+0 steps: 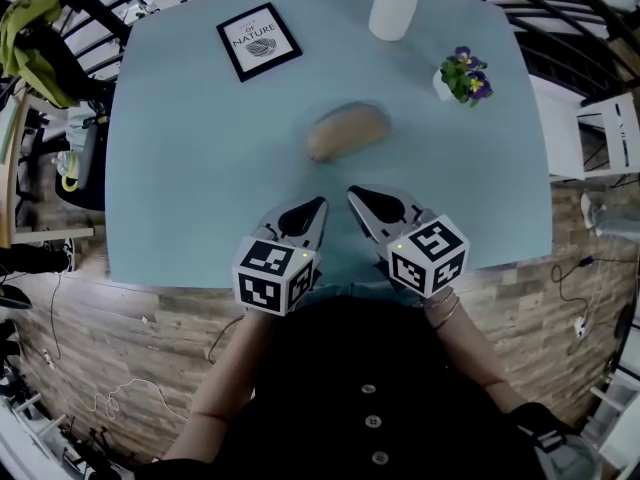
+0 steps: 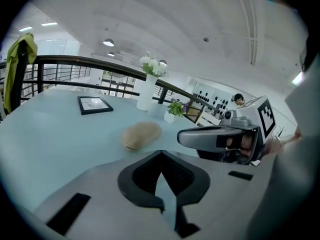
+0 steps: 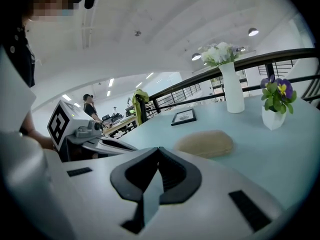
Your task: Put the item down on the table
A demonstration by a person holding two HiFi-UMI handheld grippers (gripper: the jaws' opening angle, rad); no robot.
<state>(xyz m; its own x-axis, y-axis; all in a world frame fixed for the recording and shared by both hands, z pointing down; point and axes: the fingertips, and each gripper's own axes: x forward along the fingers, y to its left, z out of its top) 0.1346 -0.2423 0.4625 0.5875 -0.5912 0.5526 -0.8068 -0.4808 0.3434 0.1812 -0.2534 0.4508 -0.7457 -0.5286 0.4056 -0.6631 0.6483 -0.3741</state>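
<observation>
Already set down, by the look of it, the item (image 1: 347, 133) lies on the bench (image 1: 180, 168) in the head view. Its long axis slants from near left to far right. It sits just ahead of the left claw (image 1: 318, 204) and the right claw (image 1: 355, 195), whose tips point toward it from about equal range. Left gripper view: the jaws are closed on nothing, with the item (image 2: 141, 134) ahead and slightly left, clear of them. Right gripper view: the jaws are likewise together and empty, with the item (image 3: 205, 143) ahead to the right.
</observation>
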